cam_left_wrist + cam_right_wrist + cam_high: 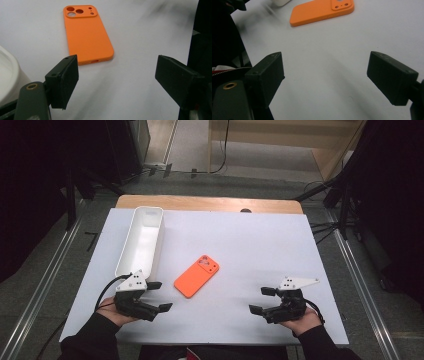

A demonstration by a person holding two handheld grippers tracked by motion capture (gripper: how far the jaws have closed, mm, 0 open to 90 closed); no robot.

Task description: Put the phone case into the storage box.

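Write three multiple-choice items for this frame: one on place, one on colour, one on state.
1. Where does the phone case lie?
A. inside the tray
B. on the white table top, right of the tray
C. between the right gripper's fingers

2. What colour is the phone case?
A. orange
B. blue
C. black

3. How do the left gripper and right gripper stand?
A. both shut on the case
B. one holds the tray
C. both open, holding nothing

Key: B, it rests flat beside the white tray; A, plainly orange; C, bare table shows between both pairs of fingers.
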